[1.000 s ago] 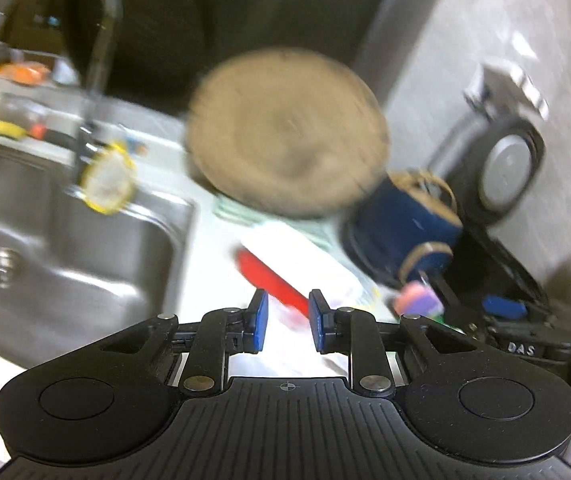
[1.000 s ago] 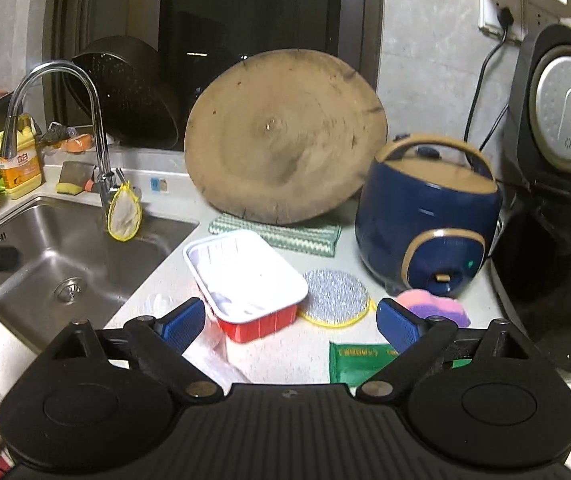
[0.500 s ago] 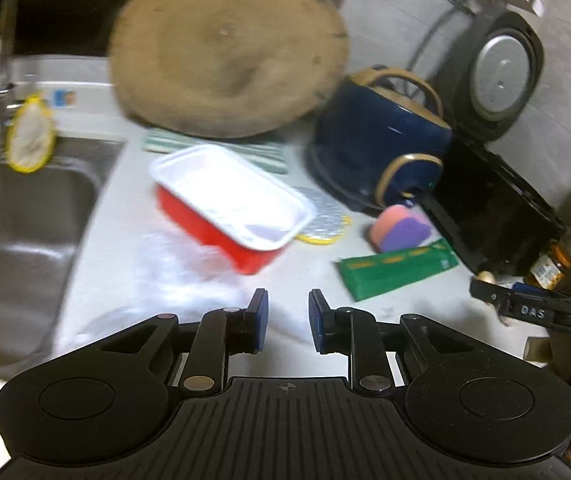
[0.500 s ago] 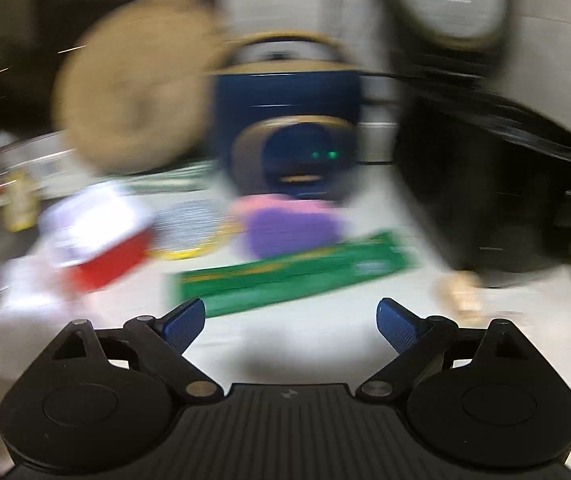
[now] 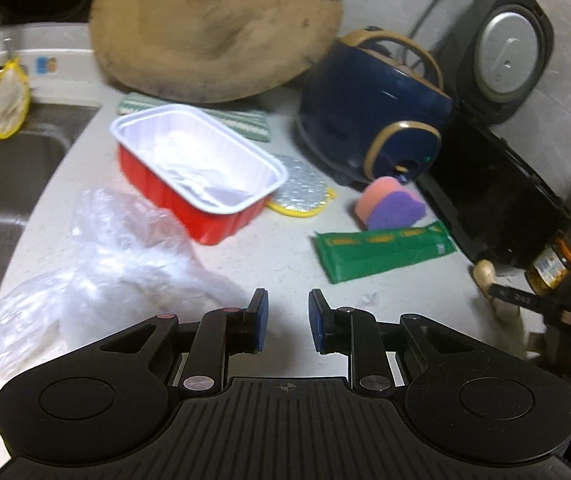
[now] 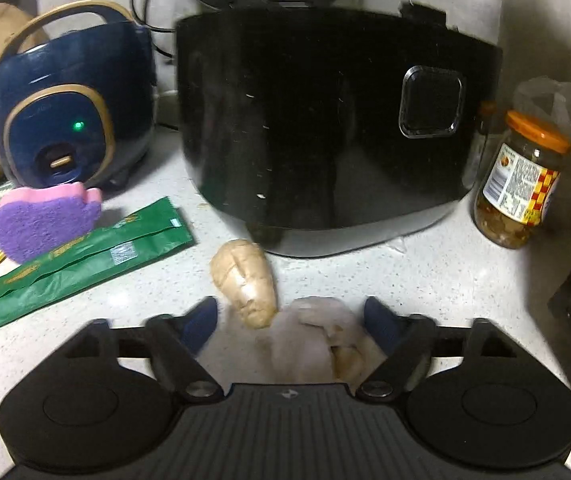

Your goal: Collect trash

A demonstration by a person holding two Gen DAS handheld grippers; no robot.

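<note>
In the left wrist view my left gripper (image 5: 285, 316) hovers over the counter with a narrow gap and nothing between its fingers. A crumpled clear plastic bag (image 5: 125, 256) lies just to its left. Beyond the bag sit a red tray (image 5: 201, 168) with a white inside and a green wrapper (image 5: 385, 248). In the right wrist view my right gripper (image 6: 291, 320) is low over a piece of ginger (image 6: 245, 280) with a pale knobbly part (image 6: 313, 332). The ginger lies between the jaws, which are closing; the pads do not press on it.
A black rice cooker (image 6: 325, 128) stands right behind the ginger, with a jar (image 6: 521, 184) to its right and a blue cooker (image 6: 69, 104) to its left. A pink and purple sponge (image 6: 45, 220) lies by the green wrapper (image 6: 77, 256). A round wooden board (image 5: 213, 24) and the sink (image 5: 5, 184) are in the left wrist view.
My left gripper swung from the sink to the counter by the bag. My right gripper swung right and down from the tray to the ginger, and its jaws narrowed.
</note>
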